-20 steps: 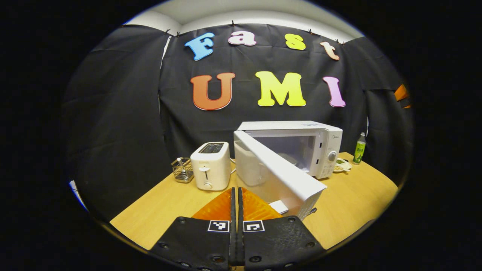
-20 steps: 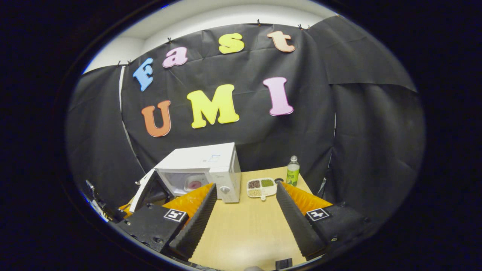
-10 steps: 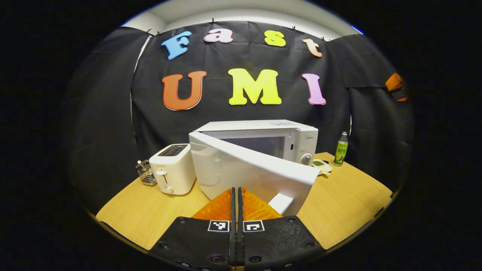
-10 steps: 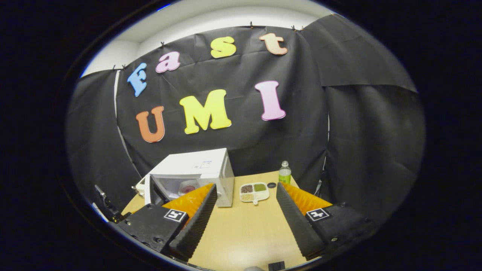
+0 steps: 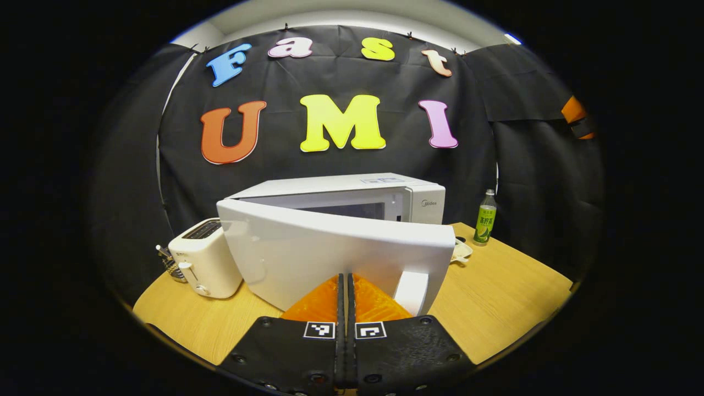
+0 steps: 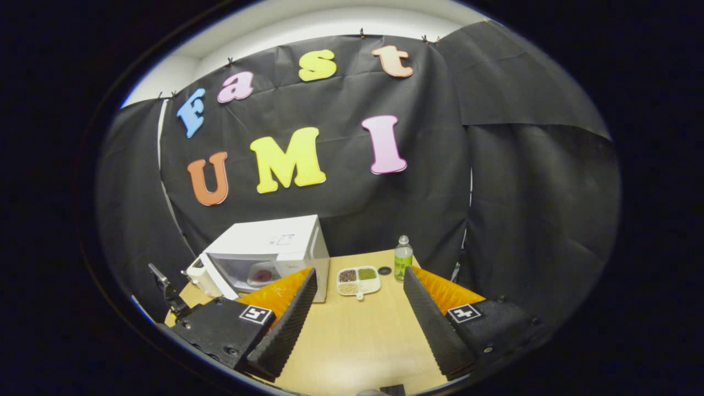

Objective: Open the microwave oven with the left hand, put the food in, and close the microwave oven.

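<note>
Nearest in the left gripper view, the left gripper [image 5: 347,286] is riding with its jaws pressed together and nothing between them, its tips sitting against or just in front of the outer face of the microwave door [image 5: 335,258], beside the door's handle [image 5: 411,291]; whether they are actually touching cannot be told. That closed, blunt shape suits pushing a panel, so the door is probably being swung shut. The door is standing partly open, hinged at the left, with a gap showing along its top edge. Behind it, the microwave [image 6: 269,253] is sitting at the far left of the wooden table [image 6: 352,341].

In the right gripper view, the right gripper [image 6: 355,308] is hovering above the near table with its jaws spread wide and empty, well apart from everything, likely staying clear of the door's path. Through the opening, a plate of food [image 6: 262,274] is lying inside the oven. Farther right, a divided tray [image 6: 358,279] and a green bottle [image 6: 403,257] are standing beside the microwave.
</note>
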The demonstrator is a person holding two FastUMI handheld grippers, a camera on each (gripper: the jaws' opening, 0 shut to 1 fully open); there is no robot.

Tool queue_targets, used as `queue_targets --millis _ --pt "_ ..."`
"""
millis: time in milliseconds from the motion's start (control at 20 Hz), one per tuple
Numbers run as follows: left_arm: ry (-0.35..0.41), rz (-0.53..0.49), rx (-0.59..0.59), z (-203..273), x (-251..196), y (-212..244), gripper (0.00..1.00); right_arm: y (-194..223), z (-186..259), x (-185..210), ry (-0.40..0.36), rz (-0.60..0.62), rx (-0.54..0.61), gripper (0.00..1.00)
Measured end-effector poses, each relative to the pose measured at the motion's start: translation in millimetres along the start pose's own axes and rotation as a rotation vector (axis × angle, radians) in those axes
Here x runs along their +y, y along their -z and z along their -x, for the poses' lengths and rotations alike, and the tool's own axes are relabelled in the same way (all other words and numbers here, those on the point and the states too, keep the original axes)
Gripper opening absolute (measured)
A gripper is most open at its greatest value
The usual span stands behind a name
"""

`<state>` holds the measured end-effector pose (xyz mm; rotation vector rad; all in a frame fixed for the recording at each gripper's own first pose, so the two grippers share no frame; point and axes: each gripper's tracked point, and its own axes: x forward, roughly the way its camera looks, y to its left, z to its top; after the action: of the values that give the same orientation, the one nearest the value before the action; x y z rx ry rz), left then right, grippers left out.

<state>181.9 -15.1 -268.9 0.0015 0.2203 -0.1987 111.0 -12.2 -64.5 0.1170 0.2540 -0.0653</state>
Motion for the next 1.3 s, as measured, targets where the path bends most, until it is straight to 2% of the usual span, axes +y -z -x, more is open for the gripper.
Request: queue_targets --millis 400,950,1000,1050,1100,1150,1200,1300 --pt "0.06 -0.003 -0.003 -47.6 -24.0 -5.4 0.0 -1.5 -6.0 -13.6 0.037 -0.016 -0.002 1.0" --pt "0.082 -0.002 -0.009 -114.6 -39.8 -16.8 0.0 -5.2 -3.5 -22.0 0.08 0.003 -0.009 1.0" --pt "0.083 0.004 -0.007 -119.4 -40.2 -18.3 0.0 -4.4 -3.4 -23.1 0.084 0.001 -0.007 0.92" --pt "0.081 0.01 -0.001 -123.2 -39.7 -18.2 0.0 -3.6 -4.3 -23.9 0.089 -0.002 -0.002 0.92" --pt "0.08 0.016 -0.006 -123.6 -39.4 -18.4 0.0 -3.2 -4.4 -24.7 0.091 -0.002 0.002 1.0" --pt "0.083 0.018 -0.003 -123.8 -41.3 -16.9 0.0 -3.2 -4.8 -25.6 0.095 -0.001 0.001 0.92" --pt "0.085 0.01 -0.007 -124.2 -41.7 -17.3 0.0 -4.0 -5.7 -26.7 0.1 -0.001 0.002 1.0" --pt "0.078 -0.002 -0.006 -124.8 -40.1 -17.6 0.0 -2.6 -7.6 -26.9 0.101 -0.006 0.007 1.0"
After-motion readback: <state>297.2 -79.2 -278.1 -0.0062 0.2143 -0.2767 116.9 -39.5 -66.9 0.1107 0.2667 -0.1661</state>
